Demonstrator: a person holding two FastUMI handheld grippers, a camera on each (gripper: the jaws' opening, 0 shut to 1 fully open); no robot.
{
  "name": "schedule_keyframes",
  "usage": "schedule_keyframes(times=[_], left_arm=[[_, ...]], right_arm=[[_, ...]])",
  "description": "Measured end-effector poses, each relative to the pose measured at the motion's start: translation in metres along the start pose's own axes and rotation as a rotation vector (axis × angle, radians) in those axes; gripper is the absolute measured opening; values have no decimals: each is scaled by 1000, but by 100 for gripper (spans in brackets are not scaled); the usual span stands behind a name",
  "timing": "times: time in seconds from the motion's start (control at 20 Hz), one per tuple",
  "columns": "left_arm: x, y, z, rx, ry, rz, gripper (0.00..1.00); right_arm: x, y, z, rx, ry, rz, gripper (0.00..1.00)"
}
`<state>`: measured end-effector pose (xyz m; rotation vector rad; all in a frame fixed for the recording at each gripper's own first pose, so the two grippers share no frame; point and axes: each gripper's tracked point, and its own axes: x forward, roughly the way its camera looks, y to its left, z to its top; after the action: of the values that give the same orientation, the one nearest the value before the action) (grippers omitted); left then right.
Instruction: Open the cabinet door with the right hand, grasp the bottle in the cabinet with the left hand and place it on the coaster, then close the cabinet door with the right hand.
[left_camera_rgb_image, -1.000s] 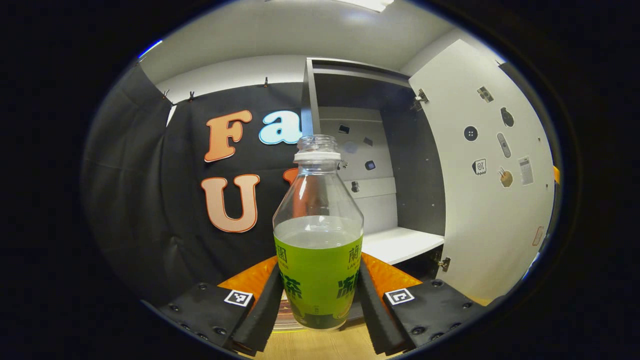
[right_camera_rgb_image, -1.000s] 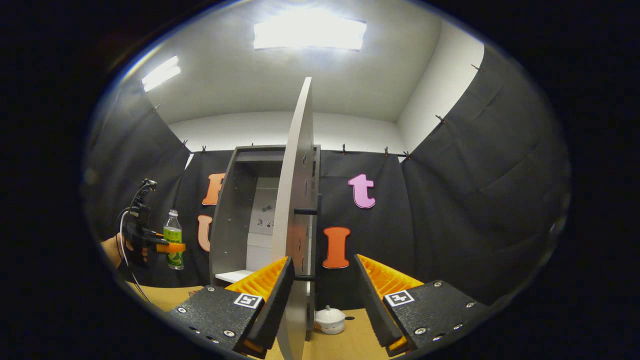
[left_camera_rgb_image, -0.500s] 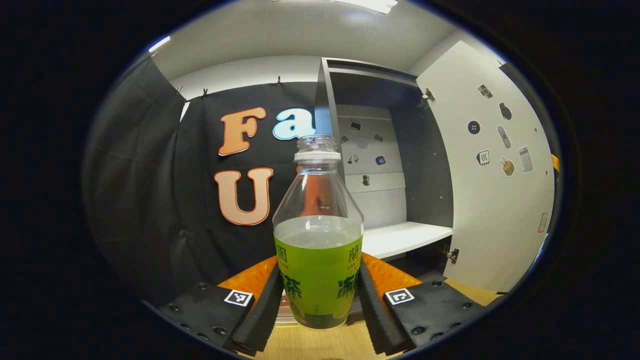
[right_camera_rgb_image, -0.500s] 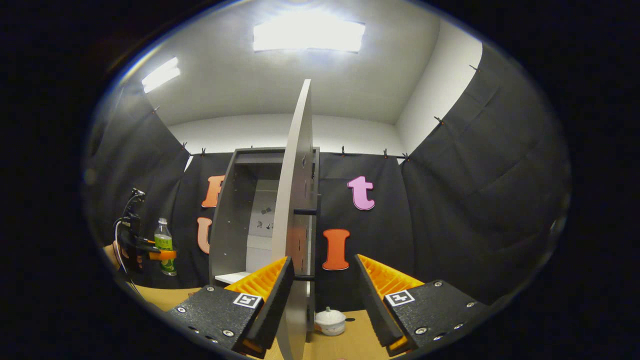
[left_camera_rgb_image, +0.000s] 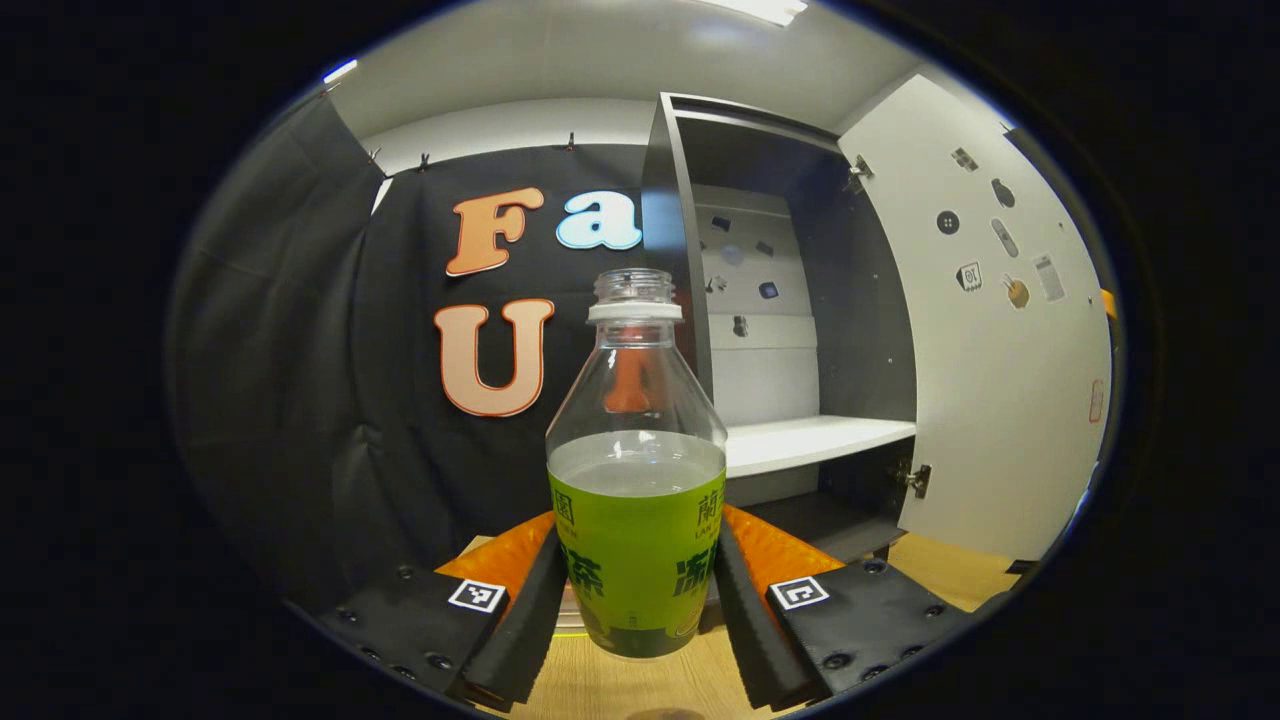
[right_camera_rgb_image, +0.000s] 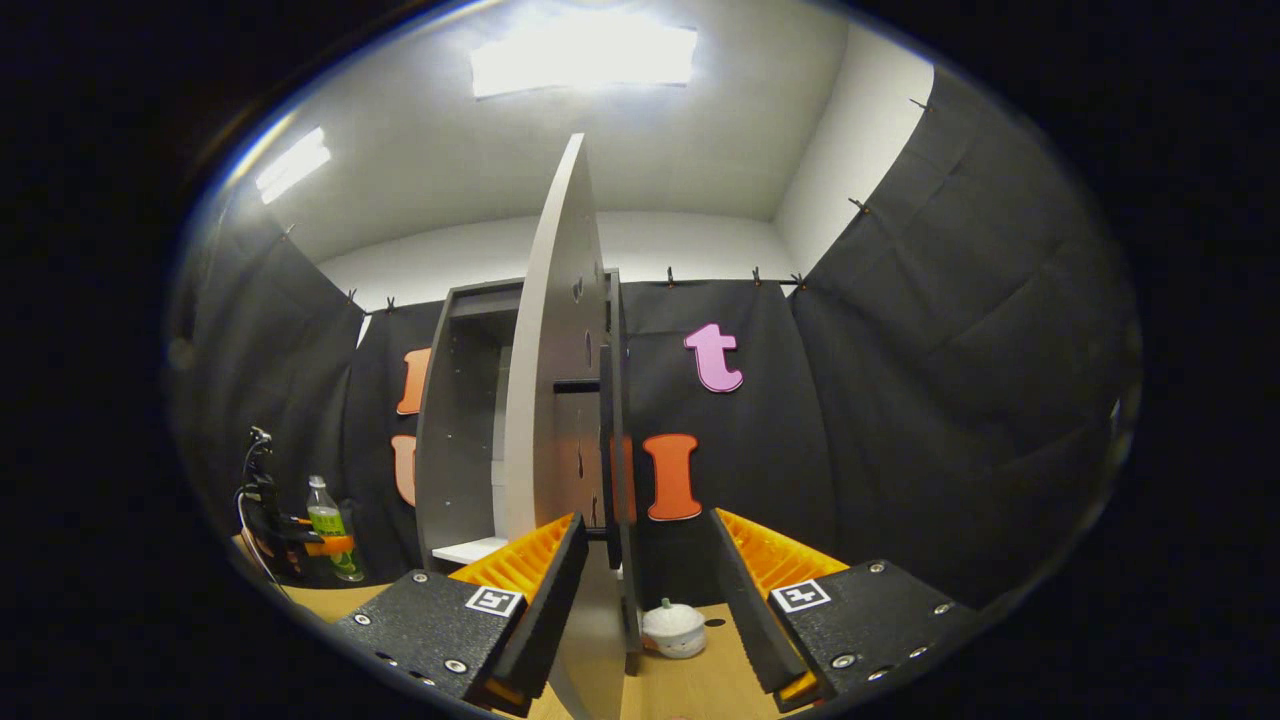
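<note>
A clear bottle with a green label stands upright between the fingers of my left gripper, which is shut on its labelled body. Its base hangs low over the wooden table; contact cannot be told. The grey cabinet stands open to the right, with a white shelf and its door swung wide. In the right gripper view the door is seen edge-on. Its black handle and lower edge pass between the fingers of my open right gripper. The bottle is small at far left.
A small white lidded pot sits on the table just behind the door's lower edge. Stickers dot the door's inner face and the cabinet's back wall. Black cloth walls close the booth on all sides.
My left gripper has carried the bottle down and farther left, away from the cabinet. The right gripper has shifted toward the door's outer side, so the handle now lies between its fingers.
</note>
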<state>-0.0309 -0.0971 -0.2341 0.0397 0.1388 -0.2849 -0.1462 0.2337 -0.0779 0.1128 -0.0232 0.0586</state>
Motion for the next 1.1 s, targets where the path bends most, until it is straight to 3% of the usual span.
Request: schedule_keyframes(times=[0.95,1.1], left_arm=[[-36,-22,-148,-112,116,-64,81],[-42,-23,-171,-78,143,-53,82]], right_arm=[[8,-8,-21,74,24,-1,77],[7,-8,-22,83,18,2,77]])
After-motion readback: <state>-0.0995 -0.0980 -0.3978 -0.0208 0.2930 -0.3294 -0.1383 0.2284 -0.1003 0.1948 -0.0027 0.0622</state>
